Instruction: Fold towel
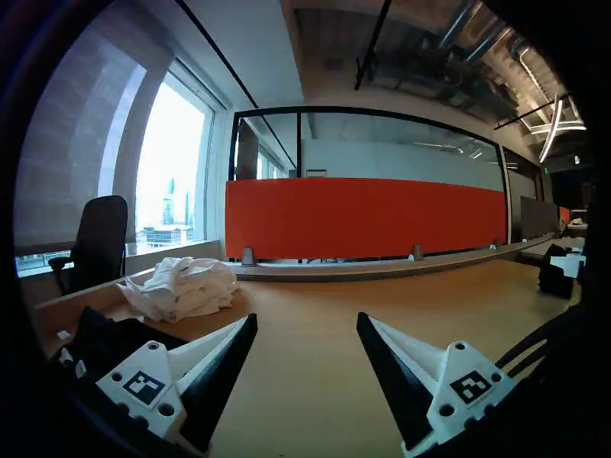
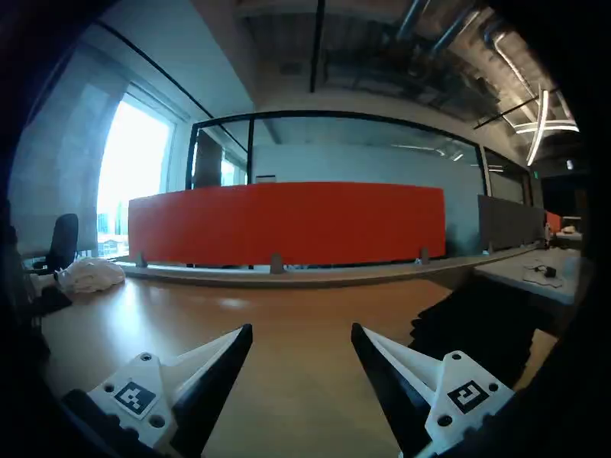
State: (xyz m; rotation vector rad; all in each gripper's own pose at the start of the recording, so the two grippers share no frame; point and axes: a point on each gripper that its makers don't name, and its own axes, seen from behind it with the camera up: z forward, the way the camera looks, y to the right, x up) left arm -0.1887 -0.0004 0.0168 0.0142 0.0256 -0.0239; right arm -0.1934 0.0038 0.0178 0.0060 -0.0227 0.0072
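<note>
In the left gripper view, a black office chair stands at the left by the window. Just right of it, the crumpled white cloth towel lies heaped on the tan wooden desk. The left gripper hovers spread apart, holding nothing. In the right gripper view the towel sits far left, and the right gripper is likewise spread and empty.

No legible text or numbers, square black-and-white coded markers on left gripper and right gripper
</note>
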